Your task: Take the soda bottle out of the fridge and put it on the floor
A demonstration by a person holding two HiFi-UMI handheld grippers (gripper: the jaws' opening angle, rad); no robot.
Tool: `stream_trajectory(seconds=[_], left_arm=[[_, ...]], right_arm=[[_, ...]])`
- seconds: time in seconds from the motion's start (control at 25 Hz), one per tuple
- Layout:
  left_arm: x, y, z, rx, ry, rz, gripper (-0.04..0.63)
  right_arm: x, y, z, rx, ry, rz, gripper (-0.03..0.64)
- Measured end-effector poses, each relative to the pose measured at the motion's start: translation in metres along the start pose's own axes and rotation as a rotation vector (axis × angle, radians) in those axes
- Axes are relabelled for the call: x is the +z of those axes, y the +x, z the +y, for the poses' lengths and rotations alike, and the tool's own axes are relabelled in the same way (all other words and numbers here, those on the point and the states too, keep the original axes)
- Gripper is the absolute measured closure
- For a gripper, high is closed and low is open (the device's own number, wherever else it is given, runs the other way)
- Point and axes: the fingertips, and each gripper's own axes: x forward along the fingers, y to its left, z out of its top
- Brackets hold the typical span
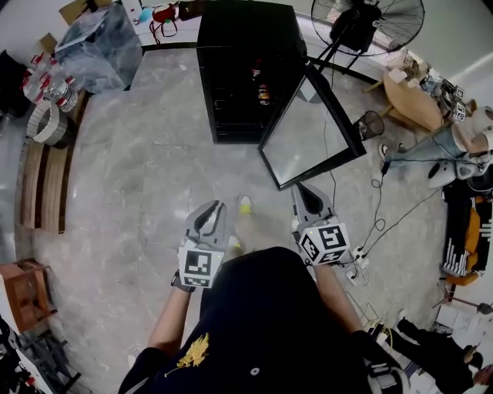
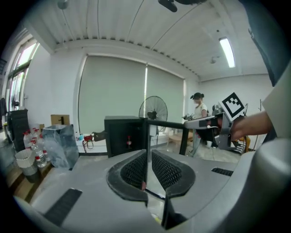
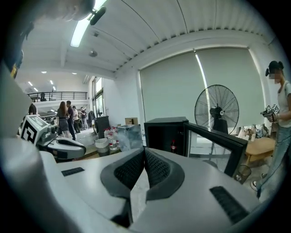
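Note:
The black fridge stands on the floor ahead with its glass door swung open to the right. A soda bottle with a red label stands upright on a shelf inside; it also shows as the bottle in the left gripper view and the bottle in the right gripper view. My left gripper and right gripper are held side by side well short of the fridge, both pointing at it. Each has its jaws together with nothing between them.
A standing fan, a round wooden table and a wire bin are to the right of the fridge. Cables trail over the floor at right, near a person. A plastic-wrapped bundle, water bottles and a wooden bench line the left.

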Motion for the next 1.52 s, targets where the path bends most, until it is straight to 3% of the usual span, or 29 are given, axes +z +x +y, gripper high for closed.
stream_trajectory(seconds=[0.2, 0.32, 0.44, 0.56, 0.84, 1.0, 1.08, 1.16, 1.36, 1.52], left_arm=[[0.008, 0.033, 0.027, 0.038, 0.020, 0.031, 0.545], [0.030, 0.054, 0.061, 0.120, 0.025, -0.004, 0.545], [0.061, 0.073, 0.096, 0.204, -0.024, -0.019, 0.545], [0.080, 0.099, 0.122, 0.235, -0.089, -0.006, 0.545], [0.077, 0.147, 0.131, 0.191, -0.184, -0.028, 0.545], [0.076, 0.163, 0.122, 0.128, -0.190, -0.032, 0.545], [0.072, 0.166, 0.125, 0.111, -0.242, -0.035, 0.545], [0.069, 0.164, 0.134, 0.108, -0.301, -0.036, 0.545], [0.056, 0.142, 0.170, 0.177, -0.286, 0.005, 0.545], [0.036, 0.137, 0.185, 0.223, -0.354, 0.039, 0.545]], right_arm=[[0.016, 0.080, -0.020, 0.060, 0.004, -0.012, 0.623], [0.024, 0.129, -0.040, 0.068, 0.042, -0.030, 0.623], [0.032, 0.171, -0.070, 0.058, 0.061, -0.040, 0.623], [0.035, 0.216, -0.103, 0.032, 0.046, -0.054, 0.623], [0.014, 0.316, -0.139, -0.014, 0.018, -0.024, 0.623], [-0.001, 0.367, -0.149, -0.081, 0.016, 0.015, 0.620], [-0.008, 0.390, -0.158, -0.119, 0.036, 0.034, 0.613], [-0.012, 0.413, -0.168, -0.156, 0.041, 0.052, 0.593], [-0.025, 0.469, -0.191, -0.240, 0.071, 0.088, 0.527], [-0.040, 0.505, -0.215, -0.287, 0.144, 0.121, 0.415]])
